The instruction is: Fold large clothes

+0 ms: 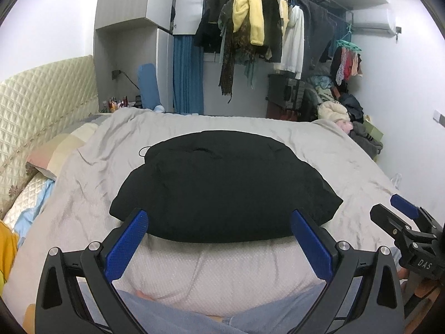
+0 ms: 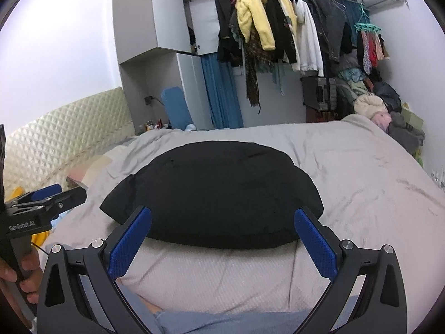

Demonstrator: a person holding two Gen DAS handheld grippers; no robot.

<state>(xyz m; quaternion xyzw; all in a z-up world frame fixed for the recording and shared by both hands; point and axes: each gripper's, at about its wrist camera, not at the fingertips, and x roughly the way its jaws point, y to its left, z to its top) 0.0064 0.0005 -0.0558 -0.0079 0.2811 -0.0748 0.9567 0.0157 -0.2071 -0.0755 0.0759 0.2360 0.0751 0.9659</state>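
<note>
1. Black garment [image 1: 222, 186] lies in a compact folded bundle on the grey duvet [image 1: 347, 153], mid-bed, well short of the quilted headboard [image 1: 41, 111].
2. Your left gripper [image 1: 219, 239] and right gripper [image 2: 222, 236] both hang released, fingers spread, just off the bundle's near edge, gripping nothing.
3. Judged step: folding looks mostly done. Next calls for pinching the near hem with both tools if another fold is wanted.
4. Containers: none seen near the bundle.

"DAS" is showing in white on the right tool [image 1: 404, 217] at lower right; "GenRobot.AI" is showing on the left tool [image 2: 48, 194] at lower left.
</note>
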